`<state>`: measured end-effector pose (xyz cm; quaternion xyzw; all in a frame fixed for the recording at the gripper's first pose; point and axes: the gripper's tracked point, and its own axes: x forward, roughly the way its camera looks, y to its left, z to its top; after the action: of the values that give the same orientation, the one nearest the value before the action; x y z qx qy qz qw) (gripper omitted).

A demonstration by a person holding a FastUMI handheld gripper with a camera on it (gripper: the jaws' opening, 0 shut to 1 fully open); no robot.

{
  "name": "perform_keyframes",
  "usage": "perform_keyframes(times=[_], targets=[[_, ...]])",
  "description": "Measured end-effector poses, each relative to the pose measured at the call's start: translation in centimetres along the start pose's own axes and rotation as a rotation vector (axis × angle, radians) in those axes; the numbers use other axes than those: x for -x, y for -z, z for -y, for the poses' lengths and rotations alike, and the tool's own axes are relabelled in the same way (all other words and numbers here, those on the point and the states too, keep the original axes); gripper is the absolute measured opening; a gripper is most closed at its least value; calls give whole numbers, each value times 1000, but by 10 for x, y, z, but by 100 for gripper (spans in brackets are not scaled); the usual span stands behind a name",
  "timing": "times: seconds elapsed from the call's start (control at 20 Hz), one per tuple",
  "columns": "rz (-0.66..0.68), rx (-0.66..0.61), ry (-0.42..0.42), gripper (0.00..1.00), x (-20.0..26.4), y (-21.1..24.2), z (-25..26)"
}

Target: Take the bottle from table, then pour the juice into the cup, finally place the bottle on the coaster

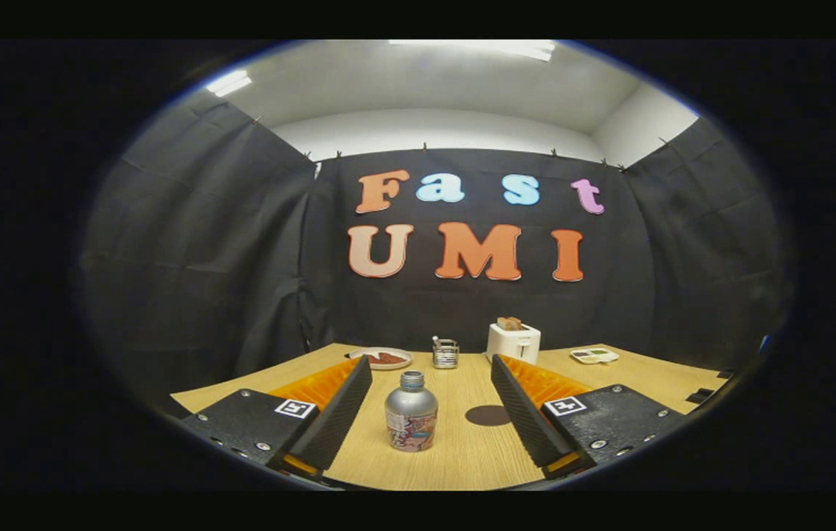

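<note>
A small silver bottle point(411, 413) with a coloured label and no cap stands upright on the wooden table point(462, 461). It sits between my two fingers, a bit nearer the left one, touching neither. My gripper point(430, 369) is open wide. A dark round coaster point(488, 415) lies flat just right of the bottle, close to the right finger. Beyond the fingertips, further back, a small ribbed metal cup point(445, 354) stands on the table.
A white toaster point(513, 341) with bread in it stands at the back, right of the cup. A plate point(382, 358) with something red-brown lies back left. A small white dish point(595, 355) lies back right. Black cloth walls surround the table.
</note>
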<state>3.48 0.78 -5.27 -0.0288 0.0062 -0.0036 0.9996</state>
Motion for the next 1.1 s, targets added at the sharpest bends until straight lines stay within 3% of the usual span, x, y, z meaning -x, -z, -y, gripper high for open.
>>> perform_keyframes(times=[0.1,0.5,1.1], targets=[[-33,1,-29,97,-7,23,-11],[-117,36,3,97,-30,78,-13],[-236,-11,-36,97,-60,135,-25]])
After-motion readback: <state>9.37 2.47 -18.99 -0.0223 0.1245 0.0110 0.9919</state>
